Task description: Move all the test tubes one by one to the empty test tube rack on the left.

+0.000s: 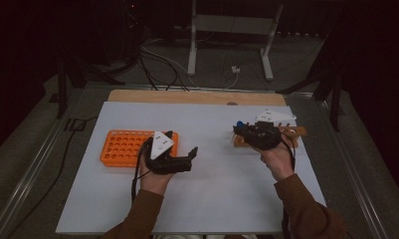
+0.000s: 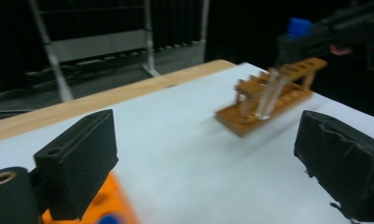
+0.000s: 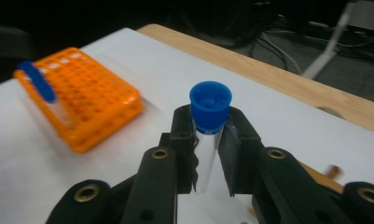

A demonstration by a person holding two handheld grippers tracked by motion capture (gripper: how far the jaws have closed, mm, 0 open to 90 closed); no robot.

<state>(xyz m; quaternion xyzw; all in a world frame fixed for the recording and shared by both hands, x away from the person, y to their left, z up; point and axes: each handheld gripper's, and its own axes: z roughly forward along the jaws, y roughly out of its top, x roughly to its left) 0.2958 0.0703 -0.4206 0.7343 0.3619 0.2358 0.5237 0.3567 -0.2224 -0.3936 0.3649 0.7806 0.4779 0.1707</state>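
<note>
Blue-capped tube [image 3: 208,135] is standing upright between the jaws of the right claw [image 3: 211,154], which is clenching its clear body just under the cap; the tube's lower end is slipping out of sight behind the jaws in the right gripper view. In the high view that right claw [image 1: 243,130] is hovering over the wooden rack [image 1: 292,133], whose near half is being covered by the hand, so only a blue dot of the cap is showing there. Nearer the person, the left claw [image 1: 184,149] is standing released over bare white table [image 1: 212,194], nothing between its pads, just right of the orange rack [image 1: 120,148]. In the left gripper view the two pads are gaping wide, and the orange rack [image 2: 105,205] is being cut off at the bottom edge, with a blurred blue shape there that is probably another cap. Farther off in that view, the wooden rack [image 2: 273,95] is smeared by motion; two clear tubes [image 2: 270,95] seem to be leaning in it. In the right gripper view, a second capped tube [image 3: 42,88] is lying blurred on the orange rack [image 3: 86,107]. Beyond the table, a pale metal stand [image 1: 232,30] is sitting among cables on the dark floor.
</note>
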